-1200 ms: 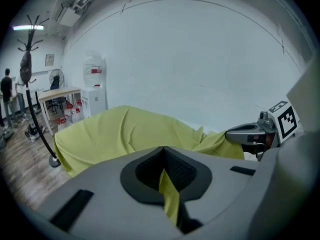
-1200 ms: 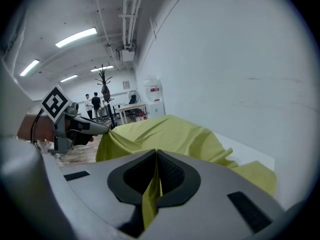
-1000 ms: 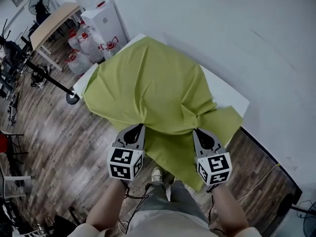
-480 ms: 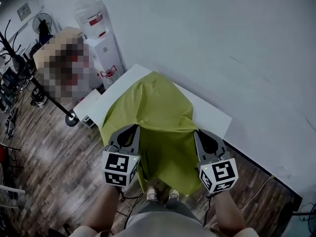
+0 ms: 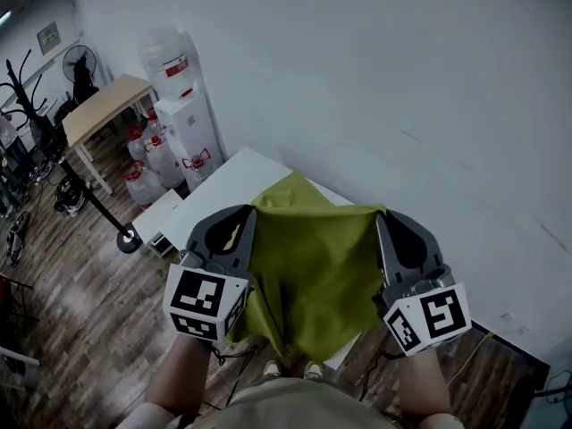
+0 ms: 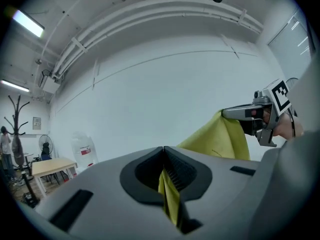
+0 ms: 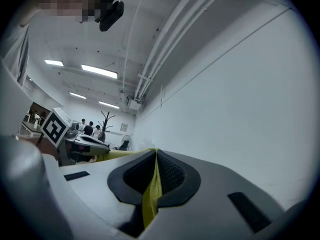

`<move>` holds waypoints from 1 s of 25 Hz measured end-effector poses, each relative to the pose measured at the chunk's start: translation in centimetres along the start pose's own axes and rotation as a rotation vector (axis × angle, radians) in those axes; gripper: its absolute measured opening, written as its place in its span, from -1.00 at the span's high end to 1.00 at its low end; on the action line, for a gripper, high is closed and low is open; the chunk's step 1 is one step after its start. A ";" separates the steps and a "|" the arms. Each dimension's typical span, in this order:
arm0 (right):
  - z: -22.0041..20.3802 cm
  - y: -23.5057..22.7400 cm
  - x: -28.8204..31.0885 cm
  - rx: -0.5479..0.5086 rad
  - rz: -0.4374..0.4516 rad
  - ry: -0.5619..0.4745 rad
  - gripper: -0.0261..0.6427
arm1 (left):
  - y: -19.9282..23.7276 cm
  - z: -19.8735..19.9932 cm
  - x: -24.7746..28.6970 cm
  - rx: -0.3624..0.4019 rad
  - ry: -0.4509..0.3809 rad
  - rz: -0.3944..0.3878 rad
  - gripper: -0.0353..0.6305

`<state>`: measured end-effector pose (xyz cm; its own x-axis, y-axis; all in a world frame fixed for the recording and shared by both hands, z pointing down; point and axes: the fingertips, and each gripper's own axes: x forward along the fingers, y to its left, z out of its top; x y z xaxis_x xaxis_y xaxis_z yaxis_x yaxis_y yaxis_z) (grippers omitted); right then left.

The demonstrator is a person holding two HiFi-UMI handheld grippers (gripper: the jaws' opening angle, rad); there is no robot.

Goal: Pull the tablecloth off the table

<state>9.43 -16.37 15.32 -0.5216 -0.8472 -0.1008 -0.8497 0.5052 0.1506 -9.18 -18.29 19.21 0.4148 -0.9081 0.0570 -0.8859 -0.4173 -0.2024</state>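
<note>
L gripper (image 5: 245, 213) & R gripper (image 5: 384, 216) are both clamped tight on the yellow-green fabric tablecloth (image 5: 313, 275), one at each side of its near edge. No gap betw. either pair of jaws, just a thin fold of cloth pinched in the black ribbed pads. Grippers are held up side by side, pointing approx. level toward the plain white wall (image 5: 384, 70). The cloth runs taut betw. the two tips as a top edge, then hangs below them in a loose sheet in front of the person. Its far part tapers back to a point lying on the white rectangular table (image 5: 223, 190), about mid-table; the table's left end is bare.

In the left gripper view the pinched fold drops from the jaws toward the camera, and the R gripper shows at right w/ cloth bunched under its tip.

Beyond the table's left end: white water dispenser (image 5: 183, 105), clear water jugs w/ red caps (image 5: 143, 172), tan wooden desk (image 5: 103, 105). Wood-plank floor (image 5: 71, 311) below.
</note>
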 end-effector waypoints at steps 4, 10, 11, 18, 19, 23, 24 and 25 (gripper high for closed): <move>4.6 -0.4 -0.5 -0.014 -0.005 -0.086 0.83 | 0.8 4.2 0.3 0.012 -0.079 -0.008 0.83; 9.2 -1.5 -0.6 -0.083 -0.025 -0.156 0.83 | 1.3 8.6 0.8 0.026 -0.168 -0.015 0.83; 9.2 -1.8 -0.6 -0.079 -0.030 -0.155 0.83 | 1.1 8.8 0.8 0.024 -0.173 -0.017 0.83; 4.6 -2.7 -0.5 -0.087 -0.067 -0.057 0.83 | -0.3 5.3 1.9 0.059 -0.118 -0.043 0.83; 4.0 -2.7 -0.7 -0.092 -0.069 -0.043 0.83 | -0.6 4.9 1.8 0.075 -0.107 -0.041 0.83; 1.0 -2.5 -1.0 -0.061 -0.066 0.015 0.83 | -1.4 2.2 1.9 0.062 -0.060 -0.060 0.83; 0.2 -2.4 -1.0 -0.052 -0.063 0.031 0.83 | -1.5 1.4 1.9 0.056 -0.046 -0.063 0.83; -0.6 -2.2 -1.0 -0.043 -0.058 0.047 0.83 | -1.6 0.5 1.9 0.052 -0.030 -0.064 0.83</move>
<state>11.88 -16.70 15.64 -0.4666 -0.8822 -0.0640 -0.8738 0.4484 0.1883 -6.88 -19.33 19.16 0.4768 -0.8780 0.0418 -0.8460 -0.4713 -0.2495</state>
